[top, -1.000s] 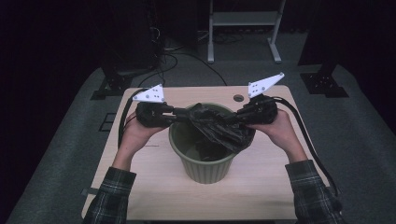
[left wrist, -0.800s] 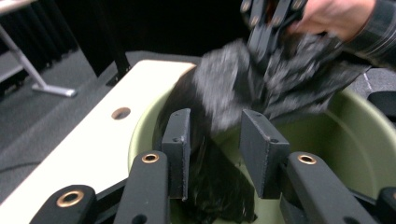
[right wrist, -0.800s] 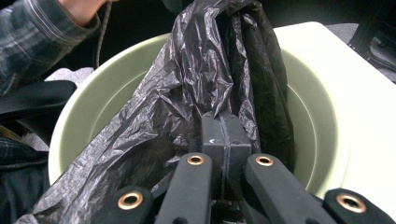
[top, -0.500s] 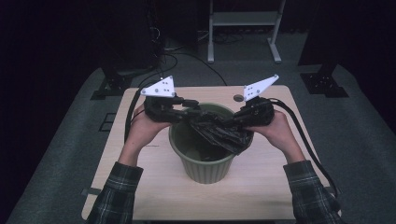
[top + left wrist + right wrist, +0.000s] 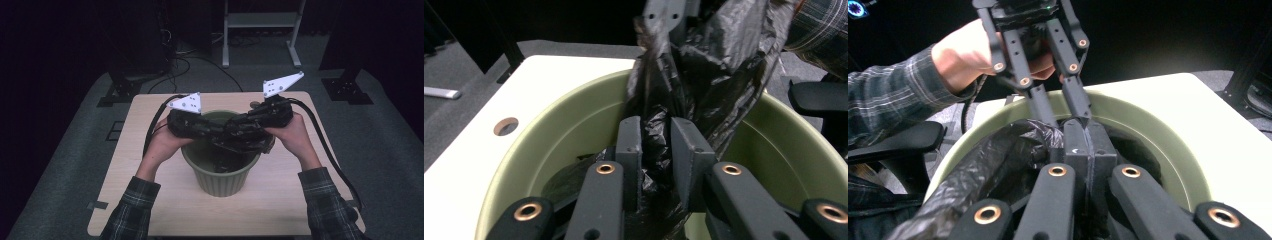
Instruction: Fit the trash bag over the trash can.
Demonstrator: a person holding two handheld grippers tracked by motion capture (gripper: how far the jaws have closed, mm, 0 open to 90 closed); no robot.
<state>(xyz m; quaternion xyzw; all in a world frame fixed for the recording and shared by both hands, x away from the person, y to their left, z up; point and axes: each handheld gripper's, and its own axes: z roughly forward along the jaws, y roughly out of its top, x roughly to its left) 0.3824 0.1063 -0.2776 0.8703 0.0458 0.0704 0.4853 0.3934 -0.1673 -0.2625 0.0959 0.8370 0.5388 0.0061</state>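
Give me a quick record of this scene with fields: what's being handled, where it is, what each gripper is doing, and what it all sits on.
item: black plastic bag
container: green bin, bag bunched over its mouth
left gripper: fingers on a fold of the bag, jaws just closing further
right gripper: shut on the bag's edge
placement: both meet over the bin's far rim
surface: light wooden table

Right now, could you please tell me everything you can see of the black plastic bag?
The black plastic bag is thin, glossy and heavily crumpled film. It is bunched into a twisted rope stretched over the mouth of the green bucket, with part hanging down inside. The left gripper has a gathered fold between its fingers; the right gripper is shut on a thin edge. Whether it touches the bucket's bottom is hidden.
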